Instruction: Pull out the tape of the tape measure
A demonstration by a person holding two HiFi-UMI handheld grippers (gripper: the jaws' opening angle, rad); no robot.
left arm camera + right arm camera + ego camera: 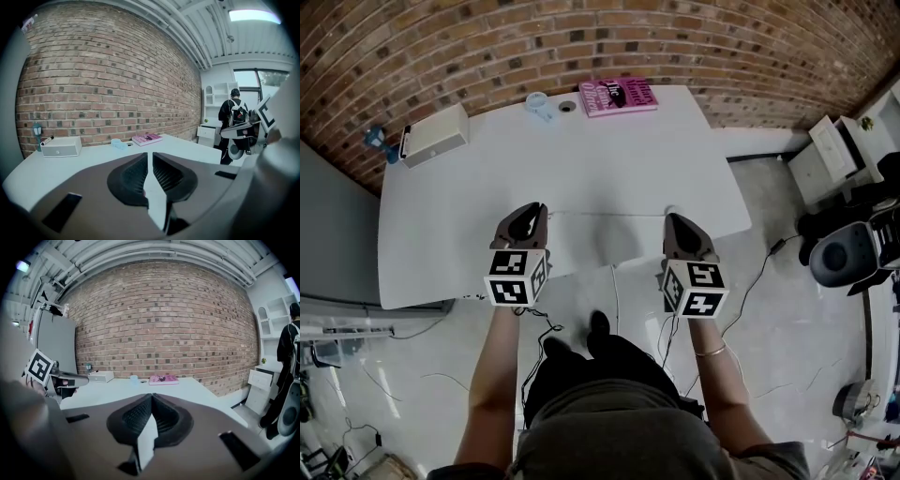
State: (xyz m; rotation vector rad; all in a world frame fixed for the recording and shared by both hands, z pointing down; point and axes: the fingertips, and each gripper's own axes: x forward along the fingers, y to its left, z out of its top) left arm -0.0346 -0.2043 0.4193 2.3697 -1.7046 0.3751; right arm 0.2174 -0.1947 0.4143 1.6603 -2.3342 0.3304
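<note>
A small light-blue round thing (536, 100), probably the tape measure, lies at the far edge of the white table (609, 169), well beyond both grippers. It also shows in the left gripper view as a pale blue lump (117, 143) and in the right gripper view (134, 378). My left gripper (525, 214) hovers over the table's near edge at the left, its jaws a narrow slit apart (150, 157) with nothing between them. My right gripper (680, 223) hovers at the near edge on the right, its jaws closed together (151, 397) and empty.
A pink book (619, 97) and a small round item (567, 106) lie next to the blue thing. A white box (436, 134) with a marker sits at the far left corner. A brick wall runs behind the table. A person with a backpack (233, 117) stands at the right by white shelves.
</note>
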